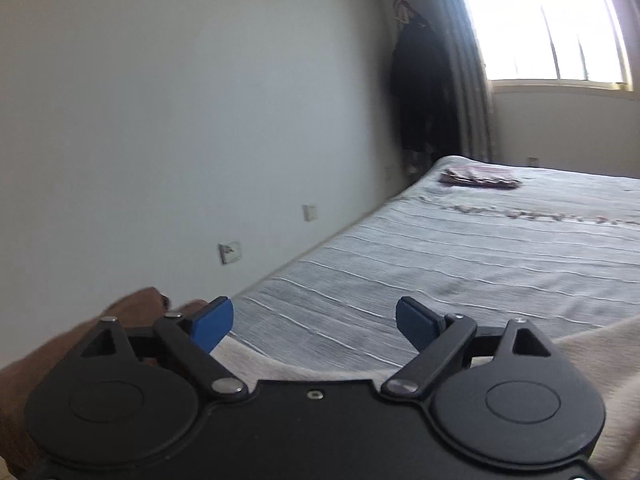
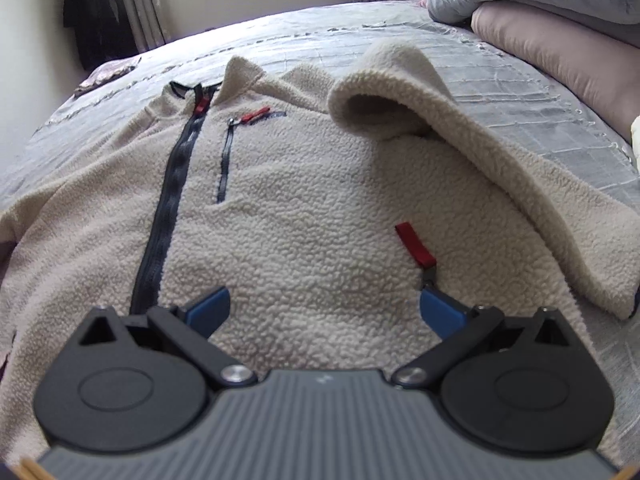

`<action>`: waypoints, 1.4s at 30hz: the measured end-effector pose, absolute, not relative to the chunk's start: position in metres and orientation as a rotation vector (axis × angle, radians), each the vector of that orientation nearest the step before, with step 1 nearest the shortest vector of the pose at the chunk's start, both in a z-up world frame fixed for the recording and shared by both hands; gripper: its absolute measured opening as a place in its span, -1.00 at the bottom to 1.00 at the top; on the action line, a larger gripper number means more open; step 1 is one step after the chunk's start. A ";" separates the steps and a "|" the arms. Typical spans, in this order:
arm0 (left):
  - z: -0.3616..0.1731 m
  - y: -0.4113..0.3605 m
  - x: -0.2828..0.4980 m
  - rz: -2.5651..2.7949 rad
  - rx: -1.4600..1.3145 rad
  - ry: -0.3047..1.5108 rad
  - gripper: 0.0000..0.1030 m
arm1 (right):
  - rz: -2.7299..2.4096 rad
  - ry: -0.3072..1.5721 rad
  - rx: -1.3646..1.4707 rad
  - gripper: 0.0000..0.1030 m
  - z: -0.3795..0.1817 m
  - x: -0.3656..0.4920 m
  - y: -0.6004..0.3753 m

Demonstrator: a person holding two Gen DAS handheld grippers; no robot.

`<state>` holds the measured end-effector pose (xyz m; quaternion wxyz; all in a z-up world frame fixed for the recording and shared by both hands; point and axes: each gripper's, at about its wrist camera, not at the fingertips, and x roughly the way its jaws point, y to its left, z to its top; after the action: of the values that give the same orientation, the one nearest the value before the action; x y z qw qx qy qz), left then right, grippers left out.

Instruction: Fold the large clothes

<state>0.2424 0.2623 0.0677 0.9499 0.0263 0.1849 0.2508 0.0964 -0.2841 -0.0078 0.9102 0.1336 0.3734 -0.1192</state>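
One cream fleece jacket (image 2: 304, 208) lies on the bed (image 2: 500, 80); both the left gripper (image 1: 315, 322) and right gripper (image 2: 325, 311) have jaws spread wide, holding nothing.

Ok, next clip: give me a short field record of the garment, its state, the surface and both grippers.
garment: cream fleece jacket, front up, dark zip closed
fold state: one sleeve laid over the body, its cuff near the collar
surface: grey striped bedspread
left gripper: open, nothing between its pads, over the bed edge
right gripper: open, above the jacket's lower front
other: folded patterned cloth at the bed's far corner
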 end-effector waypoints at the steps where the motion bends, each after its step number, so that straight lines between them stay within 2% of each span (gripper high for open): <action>1: 0.067 0.244 0.237 0.441 0.027 0.404 0.72 | -0.259 0.751 0.293 1.00 -0.003 0.092 -0.290; 7: 0.062 0.144 0.205 0.070 -0.150 0.551 0.73 | -0.390 0.650 0.366 1.00 0.020 0.061 -0.347; 10: 0.055 0.095 0.187 -0.070 -0.143 0.615 0.74 | -0.520 0.639 0.432 1.00 0.016 0.045 -0.388; 14: 0.041 0.040 0.173 -0.142 -0.072 0.639 0.75 | -0.652 0.664 0.509 0.99 0.000 0.025 -0.432; 18: 0.012 0.019 0.160 -0.180 -0.188 0.667 0.75 | -0.745 0.710 0.571 0.96 -0.026 0.016 -0.459; 20: -0.006 0.007 0.150 -0.210 -0.209 0.669 0.76 | -0.751 0.744 0.623 0.84 -0.043 0.015 -0.468; 22: -0.021 -0.006 0.148 -0.198 -0.192 0.692 0.76 | -0.744 0.719 0.637 0.82 -0.054 0.017 -0.473; 24: -0.032 -0.016 0.148 -0.178 -0.182 0.697 0.76 | -0.737 0.687 0.562 0.46 -0.054 0.024 -0.471; 25: -0.035 -0.021 0.147 -0.165 -0.169 0.685 0.77 | -0.705 0.661 0.548 0.01 -0.054 0.027 -0.469; 26: -0.037 -0.026 0.146 -0.150 -0.146 0.672 0.80 | -0.679 0.644 0.538 -0.34 -0.053 0.030 -0.467; 27: -0.037 -0.031 0.146 -0.144 -0.128 0.669 0.84 | -0.688 0.636 0.513 -0.43 -0.050 0.033 -0.463; 28: -0.036 -0.034 0.147 -0.141 -0.117 0.673 0.84 | -0.709 0.629 0.479 -0.66 -0.046 0.035 -0.458; 29: -0.034 -0.035 0.147 -0.141 -0.117 0.679 0.84 | -0.716 0.618 0.448 -0.73 -0.038 0.038 -0.454; 32: -0.024 -0.035 0.149 -0.180 -0.177 0.685 0.84 | -0.743 0.520 0.317 -0.76 -0.003 0.045 -0.445; 35: -0.017 -0.036 0.152 -0.211 -0.214 0.683 0.84 | -0.747 0.458 0.056 -0.77 0.038 0.066 -0.448; 42: -0.022 -0.055 0.156 -0.245 -0.196 0.695 0.84 | -0.901 0.388 -0.264 -0.78 0.116 0.113 -0.526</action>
<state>0.1559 -0.0546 -0.0221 0.9282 -0.0955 0.3391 -0.1196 0.1125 -0.5258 0.1158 0.8739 -0.1262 0.1856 -0.4312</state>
